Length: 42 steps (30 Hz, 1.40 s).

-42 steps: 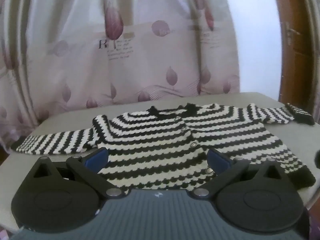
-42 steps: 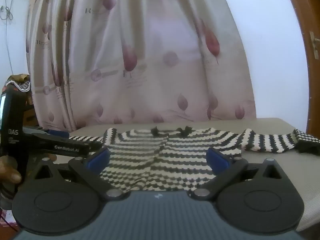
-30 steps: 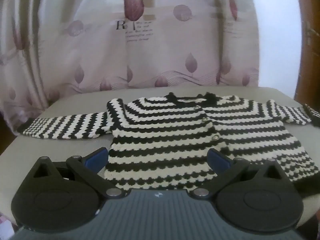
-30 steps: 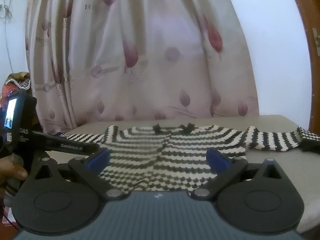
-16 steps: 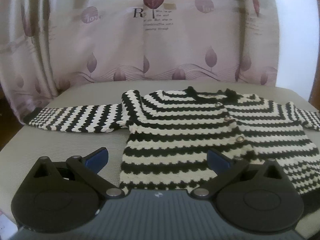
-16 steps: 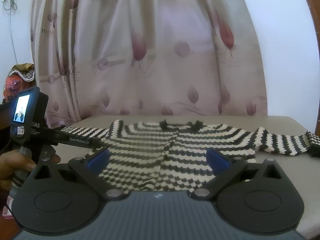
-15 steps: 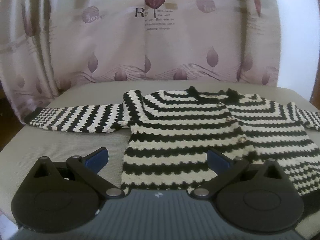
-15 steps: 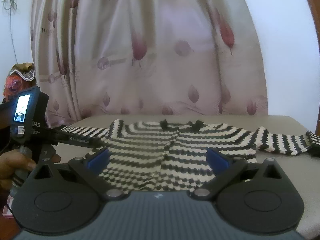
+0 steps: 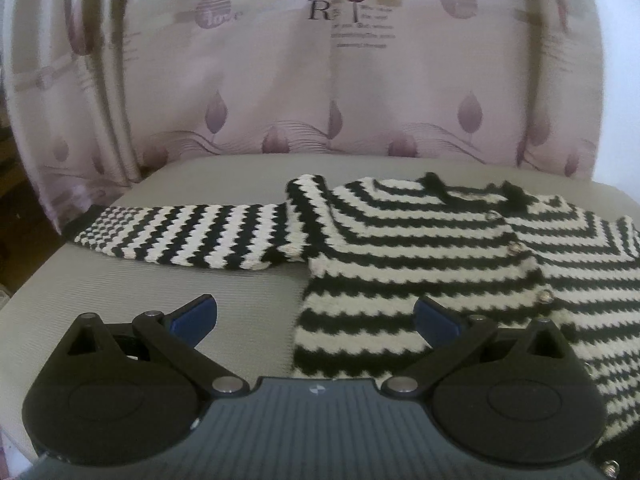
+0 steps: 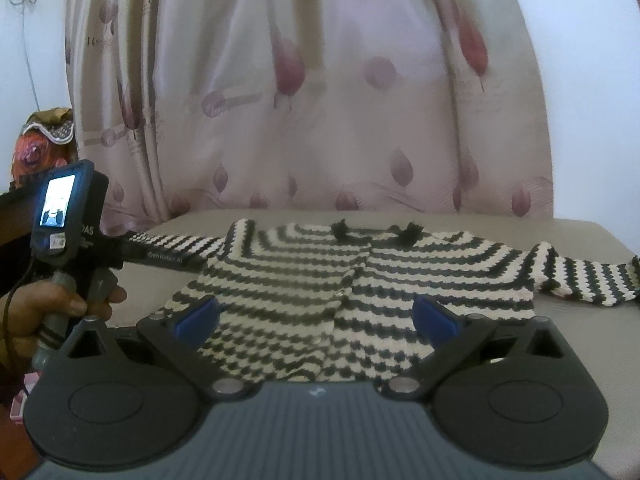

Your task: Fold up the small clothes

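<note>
Both grippers' blue-padded fingers (image 9: pixel 194 314) gape wide and empty; soft, floppy black-and-cream striped knitted cardigan (image 9: pixel 420 256) probably lifts best by its ten-o'clock sleeve cuff (image 9: pixel 100 226).

The left wrist camera sits low behind the left gripper (image 9: pixel 314 316), looking forward across the counter (image 9: pixel 168 280) at the near left side of the striped cardigan (image 9: pixel 420 256), with the curtain (image 9: pixel 320 80) behind. The right wrist camera looks the same way from behind the right gripper (image 10: pixel 314 316), set further right and a little further back (it catches the left gripper's handle and the hand (image 10: pixel 44 308) holding it at its left edge). Both views share the cardigan, counter and curtain.
</note>
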Tool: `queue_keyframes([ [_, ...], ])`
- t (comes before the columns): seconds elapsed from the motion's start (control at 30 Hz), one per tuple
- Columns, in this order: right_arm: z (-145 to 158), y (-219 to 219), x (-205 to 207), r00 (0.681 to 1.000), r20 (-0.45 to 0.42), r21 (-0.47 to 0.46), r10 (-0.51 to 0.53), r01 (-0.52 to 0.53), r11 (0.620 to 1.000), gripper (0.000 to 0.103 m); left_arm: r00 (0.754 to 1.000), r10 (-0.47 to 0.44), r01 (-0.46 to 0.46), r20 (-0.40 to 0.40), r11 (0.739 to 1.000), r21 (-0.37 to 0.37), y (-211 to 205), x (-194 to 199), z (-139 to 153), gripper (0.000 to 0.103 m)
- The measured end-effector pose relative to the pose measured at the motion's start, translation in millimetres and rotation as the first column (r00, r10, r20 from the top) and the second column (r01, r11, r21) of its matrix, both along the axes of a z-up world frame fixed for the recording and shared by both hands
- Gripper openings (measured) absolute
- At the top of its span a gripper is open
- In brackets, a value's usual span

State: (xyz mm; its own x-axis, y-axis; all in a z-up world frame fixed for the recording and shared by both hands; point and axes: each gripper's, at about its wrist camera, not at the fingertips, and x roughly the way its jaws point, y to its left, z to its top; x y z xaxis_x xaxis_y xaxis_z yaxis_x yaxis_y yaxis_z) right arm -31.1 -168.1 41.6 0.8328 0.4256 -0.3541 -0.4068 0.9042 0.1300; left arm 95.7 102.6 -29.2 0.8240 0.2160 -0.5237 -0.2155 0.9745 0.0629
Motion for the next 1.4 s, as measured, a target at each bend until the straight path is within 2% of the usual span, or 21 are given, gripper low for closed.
queue_keyframes([
  [0.5,-1.3,21.8,20.3,0.998,-0.054,-0.015,0.045,-0.046,0.999,0.103,0.995,0.094,-0.094,-0.028,0.995,-0.019,52.8,30.1,-9.9,0.103],
  [1.27,-15.6,57.7,42.8,0.987,-0.127,-0.035,0.095,-0.1,0.994,0.103,0.975,0.219,-0.218,-0.025,0.975,0.045,132.7,72.9,-12.9,0.103],
  [1.4,-18.1,62.2,45.5,0.985,-0.14,-0.041,0.1,-0.107,0.993,0.103,0.978,0.208,-0.208,-0.017,0.977,0.038,150.4,76.4,-15.4,0.103],
])
